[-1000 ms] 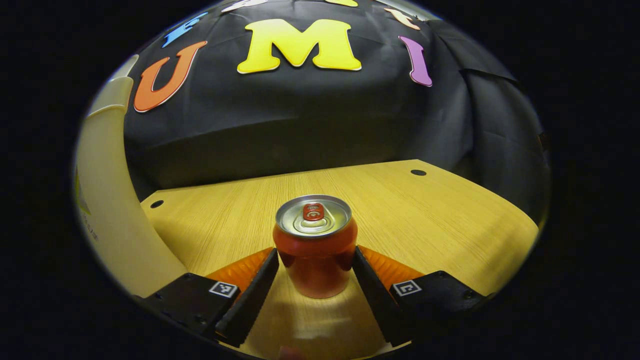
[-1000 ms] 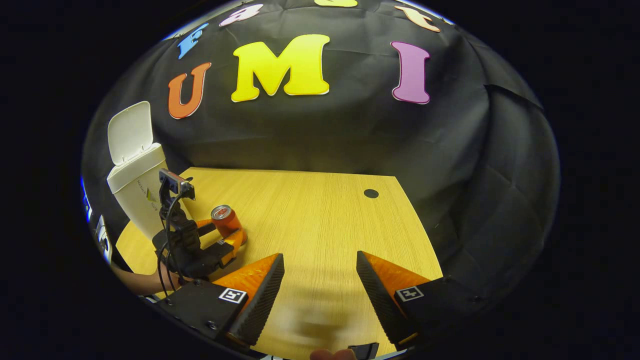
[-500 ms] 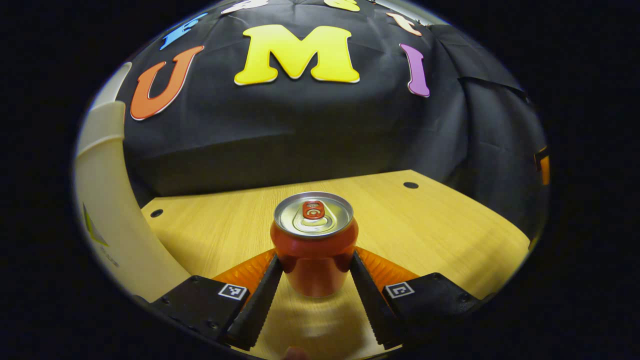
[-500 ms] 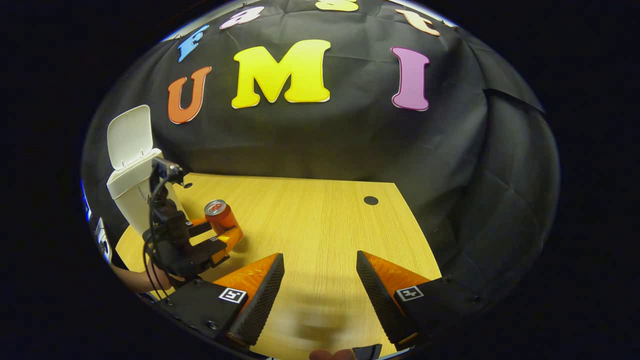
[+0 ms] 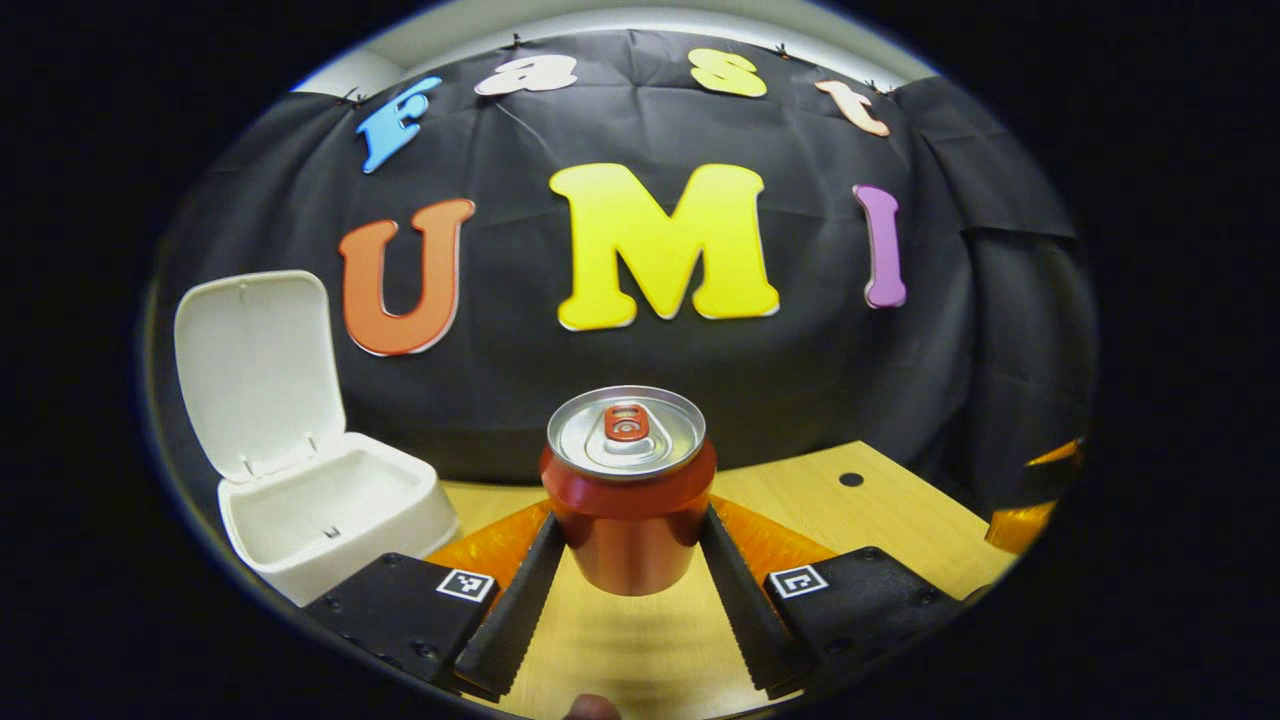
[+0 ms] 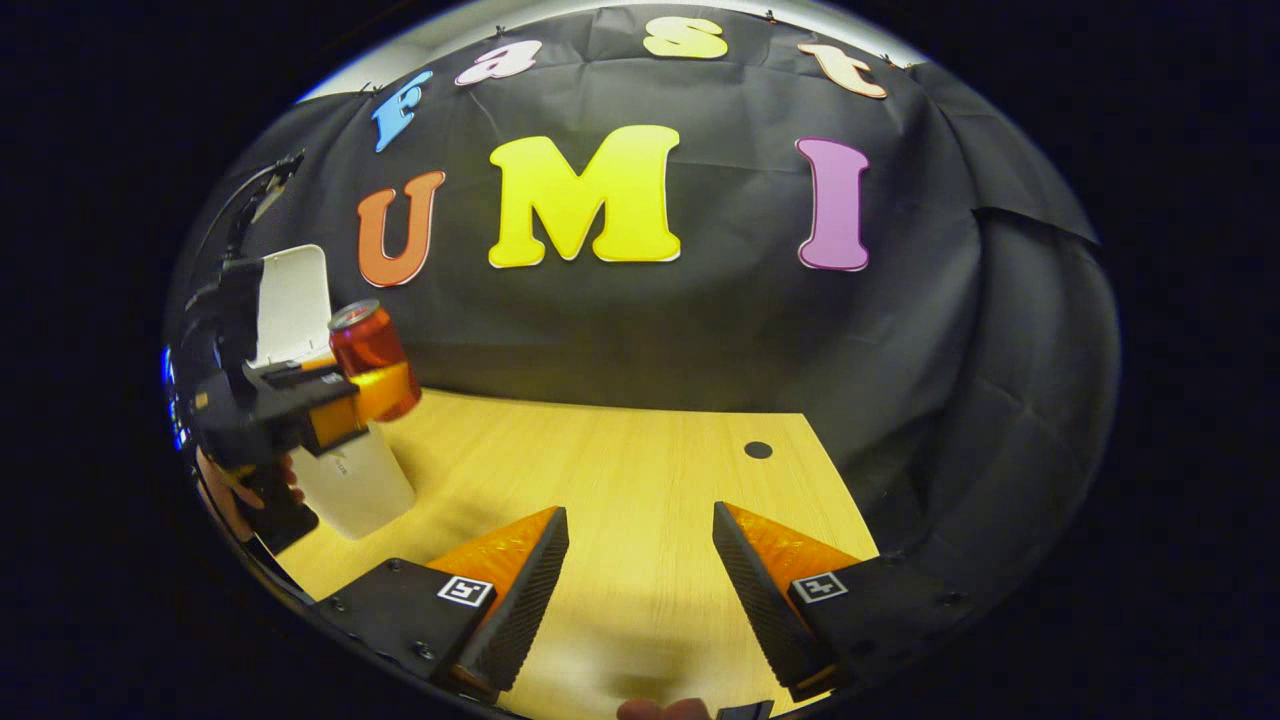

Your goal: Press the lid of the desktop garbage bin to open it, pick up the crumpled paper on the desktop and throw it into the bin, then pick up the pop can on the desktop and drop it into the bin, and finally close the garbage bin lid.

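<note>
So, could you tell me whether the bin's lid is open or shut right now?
Open. In the left gripper view the lid stands tilted back above the bin, whose white inside is exposed; the right gripper view also shows it raised.

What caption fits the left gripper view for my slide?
Left claw grips the upright pop can, lifted off the table, beside the open white garbage bin.

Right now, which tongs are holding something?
The left tongs: both fingers clamp the red can, lifted beside the open white bin. The right tongs gape open above the table.
</note>
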Demonstrator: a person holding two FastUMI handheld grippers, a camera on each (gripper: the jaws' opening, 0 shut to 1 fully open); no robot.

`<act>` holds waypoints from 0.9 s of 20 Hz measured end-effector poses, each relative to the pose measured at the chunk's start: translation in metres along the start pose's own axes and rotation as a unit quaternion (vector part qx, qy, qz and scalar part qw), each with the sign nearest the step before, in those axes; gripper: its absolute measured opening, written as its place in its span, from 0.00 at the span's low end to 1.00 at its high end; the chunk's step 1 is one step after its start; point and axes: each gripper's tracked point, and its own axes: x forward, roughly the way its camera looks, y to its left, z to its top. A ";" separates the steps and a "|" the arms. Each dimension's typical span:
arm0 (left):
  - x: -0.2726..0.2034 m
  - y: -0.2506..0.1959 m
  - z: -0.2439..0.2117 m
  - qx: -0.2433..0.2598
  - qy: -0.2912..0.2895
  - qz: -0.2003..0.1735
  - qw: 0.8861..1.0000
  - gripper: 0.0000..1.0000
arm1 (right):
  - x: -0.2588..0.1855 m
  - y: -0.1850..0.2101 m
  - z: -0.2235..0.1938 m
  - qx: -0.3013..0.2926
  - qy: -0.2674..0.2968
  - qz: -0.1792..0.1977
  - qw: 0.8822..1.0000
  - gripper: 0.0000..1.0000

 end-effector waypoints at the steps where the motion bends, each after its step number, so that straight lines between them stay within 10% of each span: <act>1: -0.003 0.019 0.016 0.001 -0.012 0.020 1.000 0.84 | 0.000 0.005 0.004 -0.003 -0.004 0.006 1.000 0.92; 8: -0.021 0.129 0.057 0.027 -0.043 0.125 0.991 0.84 | 0.012 0.043 0.024 -0.010 -0.020 0.051 0.998 0.92; 18: -0.019 0.222 -0.007 -0.004 0.041 0.202 0.979 0.85 | 0.007 0.096 0.023 -0.045 -0.018 0.082 0.995 0.93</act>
